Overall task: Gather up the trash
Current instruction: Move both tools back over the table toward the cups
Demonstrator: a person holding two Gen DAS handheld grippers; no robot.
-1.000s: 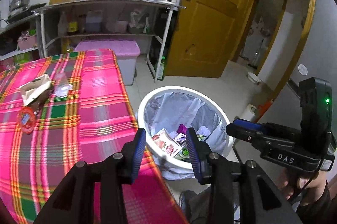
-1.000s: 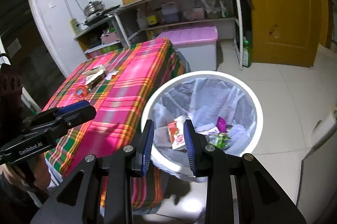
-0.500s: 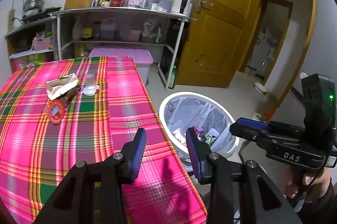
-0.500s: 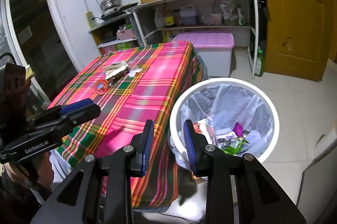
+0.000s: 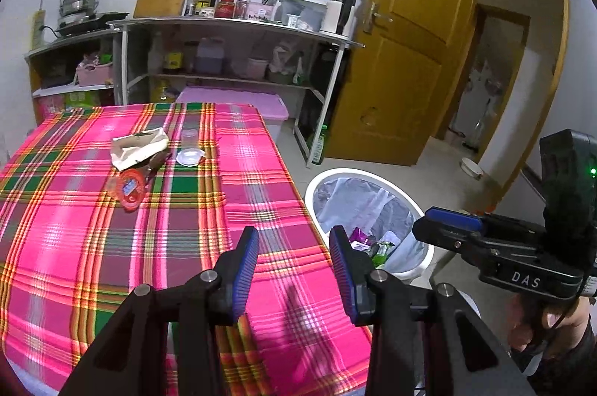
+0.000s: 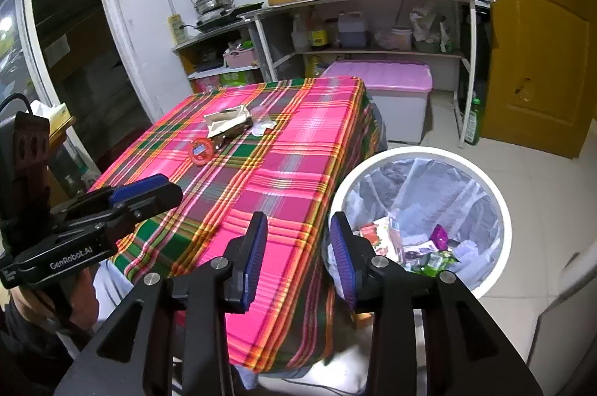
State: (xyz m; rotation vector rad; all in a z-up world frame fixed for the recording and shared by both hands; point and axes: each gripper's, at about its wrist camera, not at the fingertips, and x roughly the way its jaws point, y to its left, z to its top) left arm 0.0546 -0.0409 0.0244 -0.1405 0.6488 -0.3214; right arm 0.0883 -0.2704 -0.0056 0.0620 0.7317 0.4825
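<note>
On the pink plaid table [image 5: 93, 239] lie a torn white paper box [image 5: 138, 147], a dark wrapper [image 5: 158, 160], a red round lid [image 5: 130, 186] and a clear plastic cup with its lid [image 5: 190, 151]. The same pile shows in the right wrist view [image 6: 227, 123]. A white trash bin [image 6: 496, 206] with a liner and several wrappers stands on the floor right of the table, also in the left wrist view [image 5: 410, 206]. My left gripper [image 5: 294, 269] is open and empty above the table's near right part. My right gripper [image 6: 298, 258] is open and empty over the table's edge beside the bin.
A metal shelf unit [image 5: 231, 23] with bottles, jars and a cutting board stands behind the table. A pink-lidded storage box [image 6: 388, 94] sits under it. A yellow wooden door [image 5: 406, 60] is at the right. A green bottle [image 6: 473, 120] stands on the tiled floor.
Both grippers have pulled back and swung left from over the bin toward the table; the bin now sits lower right and the trash pile is nearer the centre. Both stay open and empty.
</note>
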